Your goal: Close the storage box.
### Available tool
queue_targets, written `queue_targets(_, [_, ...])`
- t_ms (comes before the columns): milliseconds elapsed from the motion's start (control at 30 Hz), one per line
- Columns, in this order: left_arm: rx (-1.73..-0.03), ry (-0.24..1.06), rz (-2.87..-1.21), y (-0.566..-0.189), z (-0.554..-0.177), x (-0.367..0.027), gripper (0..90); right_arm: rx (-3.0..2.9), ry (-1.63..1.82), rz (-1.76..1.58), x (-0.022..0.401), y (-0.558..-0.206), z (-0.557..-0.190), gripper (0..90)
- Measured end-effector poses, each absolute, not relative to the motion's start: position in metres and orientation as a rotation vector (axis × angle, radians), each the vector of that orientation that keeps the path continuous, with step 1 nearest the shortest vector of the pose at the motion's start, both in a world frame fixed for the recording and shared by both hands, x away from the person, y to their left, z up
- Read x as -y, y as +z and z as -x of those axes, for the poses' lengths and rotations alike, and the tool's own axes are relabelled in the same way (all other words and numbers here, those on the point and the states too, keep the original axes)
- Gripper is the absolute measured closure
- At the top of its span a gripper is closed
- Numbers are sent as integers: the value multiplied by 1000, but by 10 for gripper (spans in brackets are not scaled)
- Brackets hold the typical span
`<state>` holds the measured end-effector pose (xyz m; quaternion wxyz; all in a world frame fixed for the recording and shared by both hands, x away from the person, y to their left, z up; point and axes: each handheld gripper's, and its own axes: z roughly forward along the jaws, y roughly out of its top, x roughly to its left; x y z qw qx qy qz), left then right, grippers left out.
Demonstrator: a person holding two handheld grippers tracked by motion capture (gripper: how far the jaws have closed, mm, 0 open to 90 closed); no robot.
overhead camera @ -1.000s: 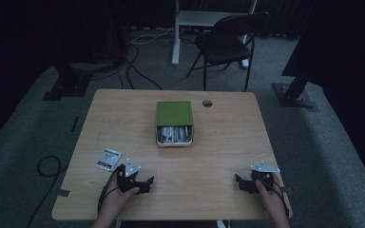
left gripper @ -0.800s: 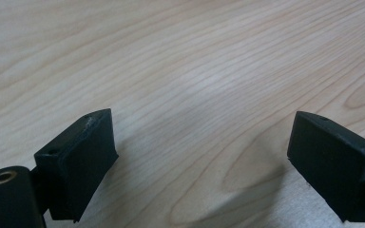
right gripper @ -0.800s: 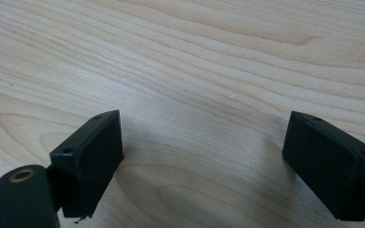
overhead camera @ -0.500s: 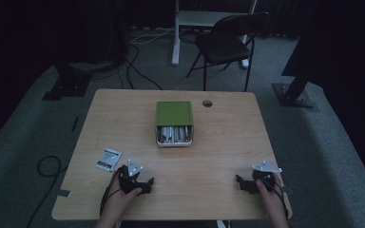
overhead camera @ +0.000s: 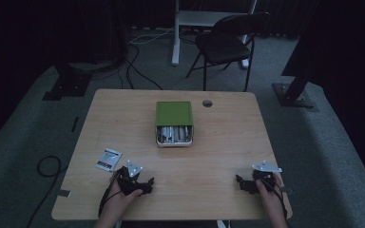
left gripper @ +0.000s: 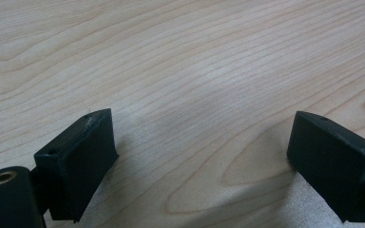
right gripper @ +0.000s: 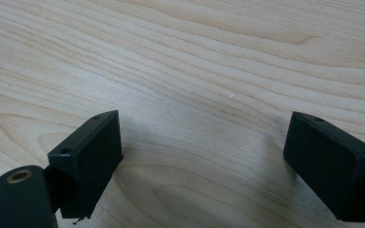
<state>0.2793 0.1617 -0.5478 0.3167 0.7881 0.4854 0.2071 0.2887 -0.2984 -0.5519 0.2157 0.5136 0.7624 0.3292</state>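
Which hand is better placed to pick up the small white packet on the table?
Probably the left: the left gripper, jaws open, rests just beside the white packet. The right gripper sits across the table.

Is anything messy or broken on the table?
Nothing looks spilled or broken. The green box sits straight mid-table with its lid slid halfway back, showing its contents, and a small packet lies flat near the left claw.
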Motion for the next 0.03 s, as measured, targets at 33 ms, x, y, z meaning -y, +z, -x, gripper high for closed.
queue_targets(33, [-1278,545,-2074,-548,-279,-162,96,-2113,913,-1424,298,-552,-289,121])
